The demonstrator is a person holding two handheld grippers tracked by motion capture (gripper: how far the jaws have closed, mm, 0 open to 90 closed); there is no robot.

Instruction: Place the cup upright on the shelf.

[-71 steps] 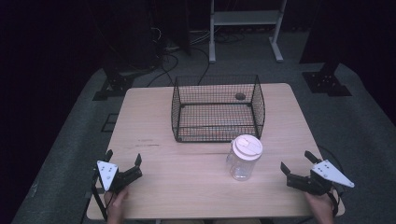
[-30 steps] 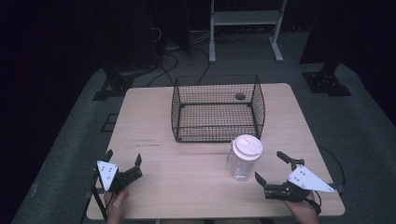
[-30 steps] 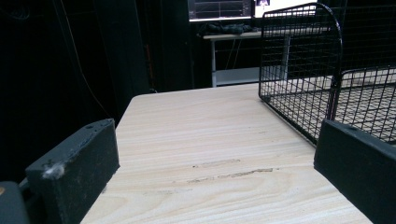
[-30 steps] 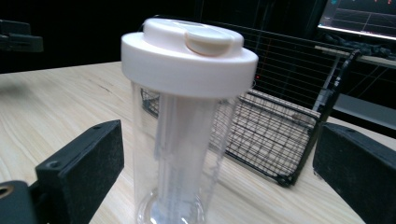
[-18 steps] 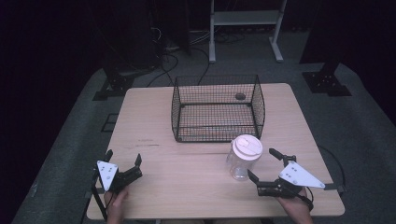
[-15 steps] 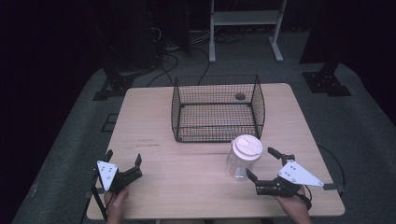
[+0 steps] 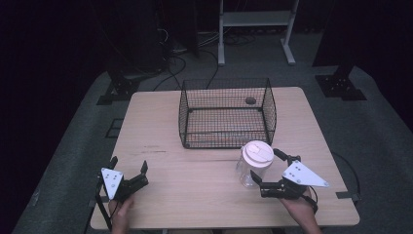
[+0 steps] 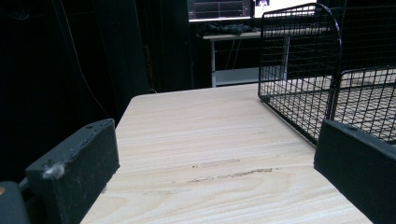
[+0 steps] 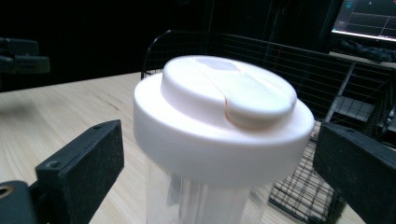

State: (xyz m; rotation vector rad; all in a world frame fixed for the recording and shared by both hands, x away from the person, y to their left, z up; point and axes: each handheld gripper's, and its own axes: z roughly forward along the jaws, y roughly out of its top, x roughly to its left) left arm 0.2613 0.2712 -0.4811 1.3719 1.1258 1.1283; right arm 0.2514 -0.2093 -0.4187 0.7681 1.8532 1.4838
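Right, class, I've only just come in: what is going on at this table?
A person at a wooden table holds a two-jaw gripper in each hand. The right gripper is at a clear jar with a white lid; its jaws are open on either side of the jar, not closed on it. The jar stands upright just in front of a black wire basket. The left gripper is open near the table's front left corner, holding nothing.

text: none legible | labels: none | numbers: none
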